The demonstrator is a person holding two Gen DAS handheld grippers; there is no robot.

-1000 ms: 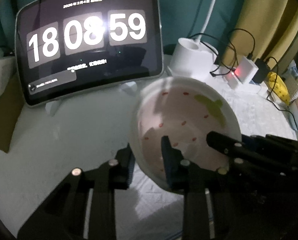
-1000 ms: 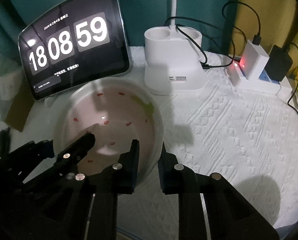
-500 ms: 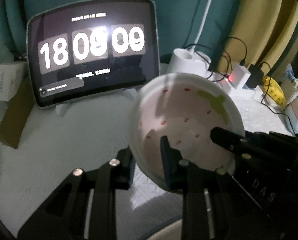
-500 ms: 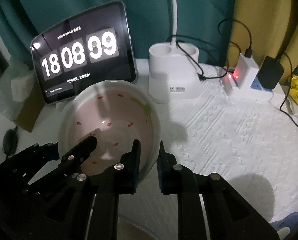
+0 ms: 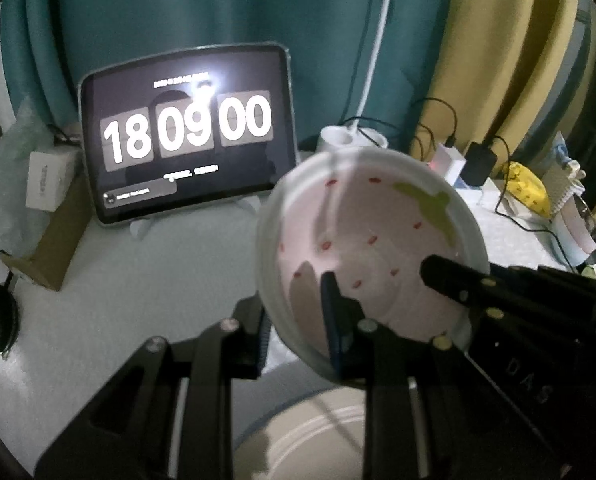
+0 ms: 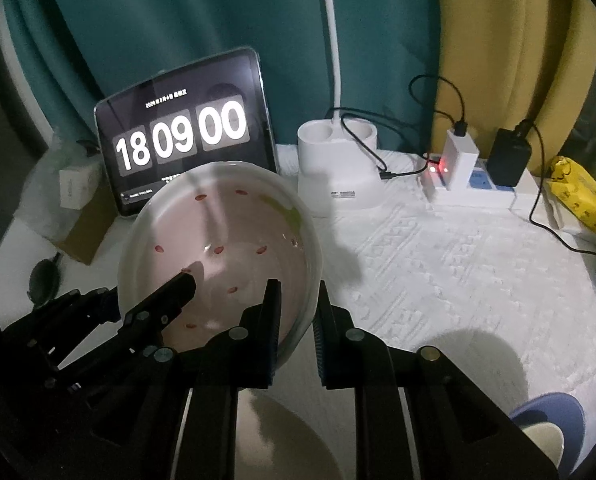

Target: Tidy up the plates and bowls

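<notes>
Reading the tablet [image 5: 187, 136] at the far left, we see its clock at 18 09 00, up from 18 08 59 a second ago; faint letters "DAS" show on the right gripper's body, and the lamp base's label is too small to read. We hold the pink bowl [image 5: 372, 240] with red specks and a green leaf, tilted, its mouth facing us, leaf at the far right. Our left gripper [image 5: 298, 320] clamps its near left rim and our right gripper [image 6: 295, 312] its near right rim. Both have risen, and a cream plate [image 5: 322, 432] now shows below the bowl
</notes>
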